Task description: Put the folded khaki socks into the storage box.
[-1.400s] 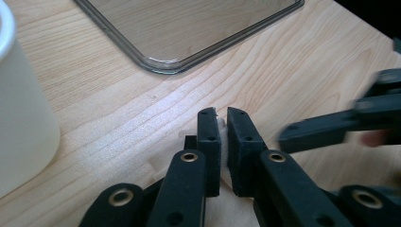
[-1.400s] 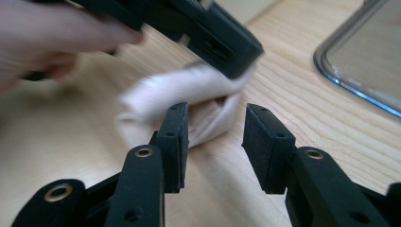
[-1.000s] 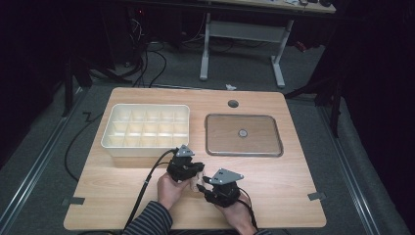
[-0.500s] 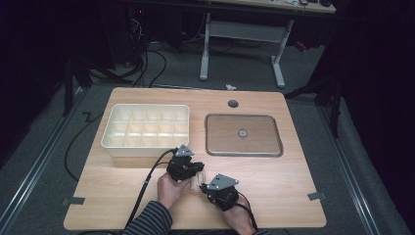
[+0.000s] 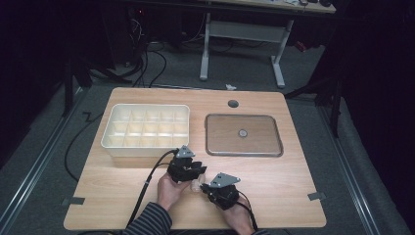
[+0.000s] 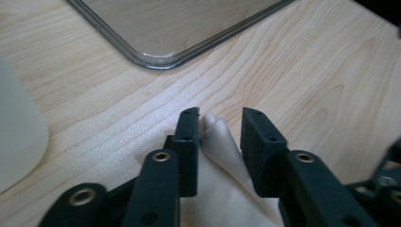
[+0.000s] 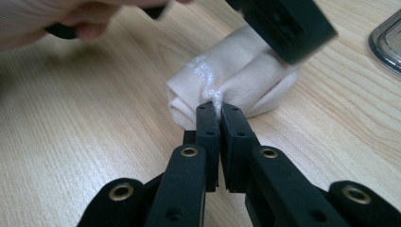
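A small folded beige cloth (image 7: 231, 78) lies on the wooden counter (image 5: 293, 186), in front of the metal tray (image 5: 243, 135) and nearer the counter's front edge than the tray's. In the high view the cloth (image 5: 197, 185) shows as a pale scrap between the two tools, below the tray's front-left corner.

The right tongs (image 7: 216, 109) are pressed together on the near fold of the cloth — the pads pinch a ridge of fabric with next to no gap between them. In the high view the right tongs (image 5: 209, 188) sit just front-right of the cloth, the hand behind them close to the counter's front edge.

The left tongs (image 6: 221, 124) have just been opening; their jaws stand partly apart with a peak of the cloth (image 6: 218, 137) rising between them. It lies against the left pad, apart from the right one. In the high view the left tongs (image 5: 195, 172) sit in front of the tray's left corner.

A white compartment box (image 5: 147, 127) stands left of the tray, its front wall a short way behind the left hand (image 5: 169, 188). To the right of the cloth — under the tray's long front rim — the counter is bare wood out to its right edge.
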The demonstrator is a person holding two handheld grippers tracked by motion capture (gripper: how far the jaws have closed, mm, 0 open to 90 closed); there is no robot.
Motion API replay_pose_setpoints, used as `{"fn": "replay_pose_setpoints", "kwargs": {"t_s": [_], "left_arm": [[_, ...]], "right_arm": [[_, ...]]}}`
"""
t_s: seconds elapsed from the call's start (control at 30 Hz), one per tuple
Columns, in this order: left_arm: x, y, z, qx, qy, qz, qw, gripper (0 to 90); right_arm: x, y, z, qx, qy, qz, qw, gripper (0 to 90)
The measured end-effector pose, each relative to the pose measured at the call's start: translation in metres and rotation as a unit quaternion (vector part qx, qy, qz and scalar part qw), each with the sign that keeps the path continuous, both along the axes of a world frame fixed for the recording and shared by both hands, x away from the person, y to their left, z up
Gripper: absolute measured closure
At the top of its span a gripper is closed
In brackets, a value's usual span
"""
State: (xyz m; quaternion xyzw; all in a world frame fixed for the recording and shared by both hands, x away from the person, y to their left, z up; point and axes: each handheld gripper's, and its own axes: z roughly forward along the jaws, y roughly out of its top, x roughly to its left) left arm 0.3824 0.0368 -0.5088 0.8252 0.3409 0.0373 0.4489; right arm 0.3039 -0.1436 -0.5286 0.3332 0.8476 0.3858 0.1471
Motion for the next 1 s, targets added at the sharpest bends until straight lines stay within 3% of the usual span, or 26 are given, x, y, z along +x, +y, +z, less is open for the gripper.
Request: {"fn": "replay_pose_setpoints", "kwargs": {"t_s": [0.2,0.37,0.53,0.8,1.0], "left_arm": [[-0.019,0.019,0.012,0.014,-0.017,0.046,0.9987,52.8],[-0.031,0.023,0.004,0.026,0.012,0.064,0.9975,44.1],[-0.040,0.022,-0.006,0.018,0.034,0.075,0.9965,40.5],[-0.038,0.018,-0.013,0.029,0.039,0.085,0.9952,42.2],[-0.032,0.017,-0.015,0.030,0.063,0.088,0.9937,41.0]], "right_arm": [[0.000,0.000,0.001,-0.003,-0.002,-0.003,1.0000,86.6],[0.000,0.000,0.001,0.000,-0.002,-0.006,1.0000,86.4],[0.001,0.000,0.001,-0.002,0.003,-0.008,1.0000,85.8],[0.002,0.000,0.000,-0.008,0.010,-0.008,0.9999,85.7],[0.006,-0.002,-0.001,-0.001,0.021,-0.011,0.9997,86.1]]}}
